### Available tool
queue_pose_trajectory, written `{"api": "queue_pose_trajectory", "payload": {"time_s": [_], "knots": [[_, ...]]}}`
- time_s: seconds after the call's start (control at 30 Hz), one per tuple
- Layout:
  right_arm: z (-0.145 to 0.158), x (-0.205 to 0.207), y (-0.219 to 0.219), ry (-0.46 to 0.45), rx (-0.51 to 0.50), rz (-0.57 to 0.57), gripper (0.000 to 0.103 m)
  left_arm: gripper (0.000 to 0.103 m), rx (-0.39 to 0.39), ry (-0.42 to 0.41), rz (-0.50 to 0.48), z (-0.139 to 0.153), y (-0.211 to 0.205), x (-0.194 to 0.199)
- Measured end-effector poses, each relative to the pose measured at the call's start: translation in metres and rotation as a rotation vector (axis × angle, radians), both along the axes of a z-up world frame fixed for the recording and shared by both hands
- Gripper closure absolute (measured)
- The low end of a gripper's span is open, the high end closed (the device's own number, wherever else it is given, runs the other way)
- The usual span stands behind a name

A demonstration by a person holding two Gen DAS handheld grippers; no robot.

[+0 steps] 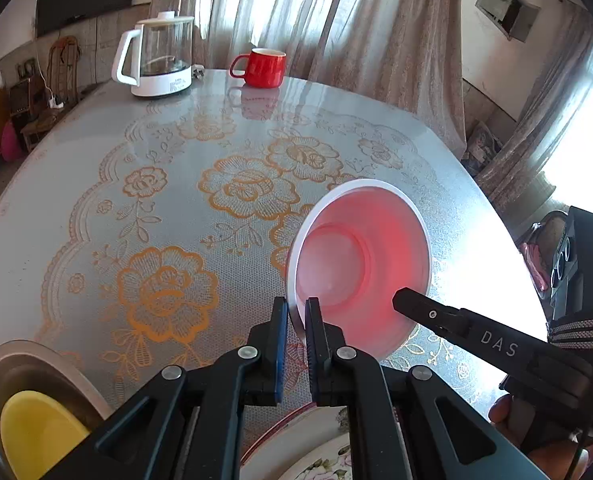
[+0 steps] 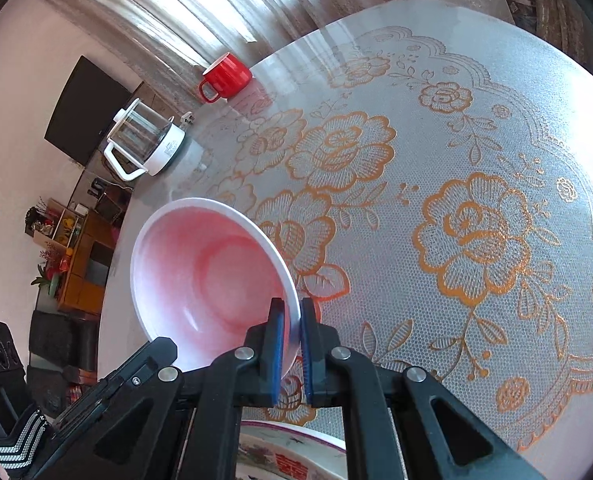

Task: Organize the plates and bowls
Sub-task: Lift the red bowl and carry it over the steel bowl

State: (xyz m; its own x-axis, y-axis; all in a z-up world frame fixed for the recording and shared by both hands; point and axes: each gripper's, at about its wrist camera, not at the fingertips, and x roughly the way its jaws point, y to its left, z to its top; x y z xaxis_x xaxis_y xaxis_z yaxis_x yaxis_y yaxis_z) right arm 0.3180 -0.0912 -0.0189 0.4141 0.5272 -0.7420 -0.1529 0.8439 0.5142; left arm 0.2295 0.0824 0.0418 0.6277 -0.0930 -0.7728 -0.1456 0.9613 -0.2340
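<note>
You are holding the pink bowl [image 1: 360,264] up off the counter [image 1: 144,216] with both tools at once. The left gripper [image 1: 296,316] is clamping its jaws on the white rim at the bowl's 7 o'clock in the left wrist view, and the right gripper [image 2: 292,320] is pinching the rim at the bowl's 5 o'clock in the right wrist view. The bowl is tilting steeply, its mouth facing the cameras.

Two thin rim pinches on smooth plastic are looking risky: if your hands are pulling apart or twisting unevenly, the rim could slip from one pair of jaws and the bowl could swing or drop onto the floral plate [image 1: 316,452] lying at 6 o'clock below. A steel basin [image 1: 36,372] holding a yellow bowl [image 1: 36,432] is sitting at 8 o'clock.

The counter is wearing a glossy clear cover over gold rose lace, throwing hard glare at 3 o'clock. A kettle [image 1: 156,56] and red mug [image 1: 262,67] are standing at 11 and 12 o'clock, before sunlit curtains [image 1: 336,8].
</note>
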Motion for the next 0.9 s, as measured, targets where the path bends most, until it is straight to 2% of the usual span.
{"api": "queue_pose_trajectory", "payload": {"time_s": [0.53,0.9], "knots": [[0.013,-0.035,0.013,-0.042,0.028,0.061,0.096,0.095,0.093,-0.137,0.001,0.024,0.002,-0.056],[0.026,-0.058,0.023,-0.084,0.021,0.097,0.096,0.095,0.062,-0.167,0.008,0.028,0.014,-0.079]]}}
